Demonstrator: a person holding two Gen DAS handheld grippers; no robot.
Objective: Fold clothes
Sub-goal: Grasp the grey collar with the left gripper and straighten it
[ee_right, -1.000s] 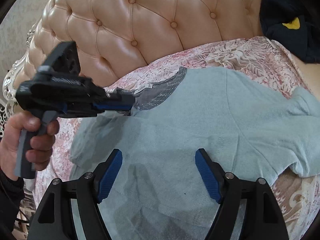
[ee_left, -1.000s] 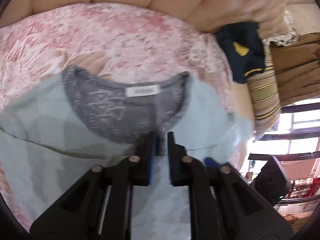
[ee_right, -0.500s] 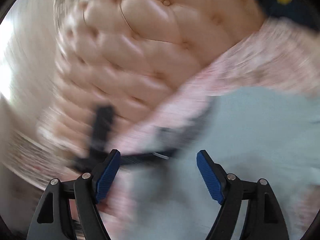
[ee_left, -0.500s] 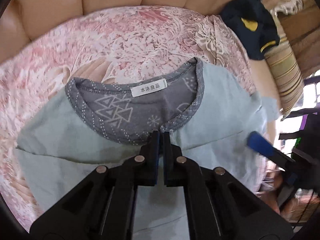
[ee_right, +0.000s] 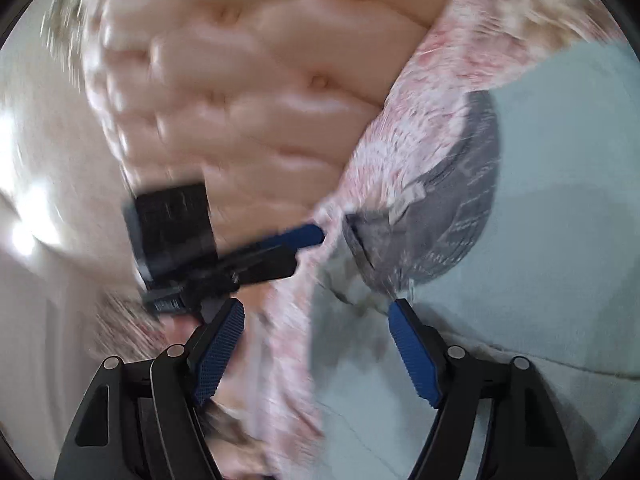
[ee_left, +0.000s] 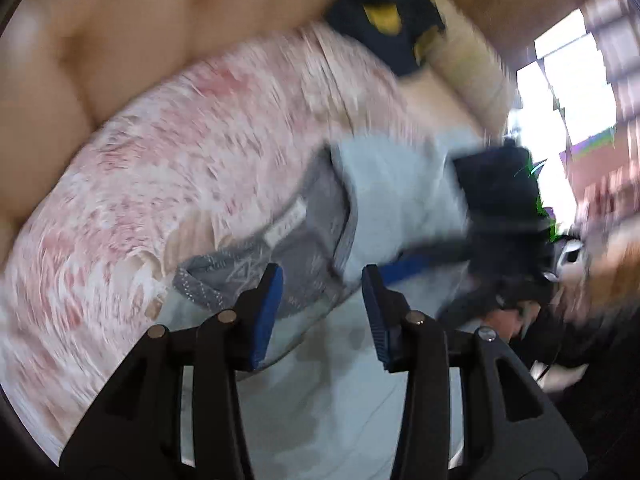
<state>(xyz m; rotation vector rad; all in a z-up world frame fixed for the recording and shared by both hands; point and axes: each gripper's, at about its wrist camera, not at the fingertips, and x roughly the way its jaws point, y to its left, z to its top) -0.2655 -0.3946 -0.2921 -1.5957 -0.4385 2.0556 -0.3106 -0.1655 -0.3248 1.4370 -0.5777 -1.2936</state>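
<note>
A pale blue shirt [ee_left: 400,184] with a grey patterned neckline [ee_left: 304,240] and a white label lies on the pink floral bedspread [ee_left: 180,160]. My left gripper [ee_left: 322,314] is open just above the neckline and holds nothing. Seen from the right wrist, the shirt [ee_right: 560,220] fills the right side, with its neckline [ee_right: 464,208] ahead. My right gripper [ee_right: 316,354] is open over the shirt's left edge and holds nothing. The left gripper [ee_right: 308,238] points at the collar from the left. The right gripper [ee_left: 400,270] reaches in from the right. Both views are blurred.
A navy garment with a yellow patch [ee_left: 384,20] lies at the far corner of the bed. The tufted peach headboard [ee_right: 280,80] rises behind the bedspread [ee_right: 400,140]. A bright window [ee_left: 560,80] is at the right. A hand [ee_left: 504,324] holds the right gripper.
My left gripper, shut on the collar half a second ago, has opened and let it go. Both cameras have swung, and the collar now lies crumpled.
</note>
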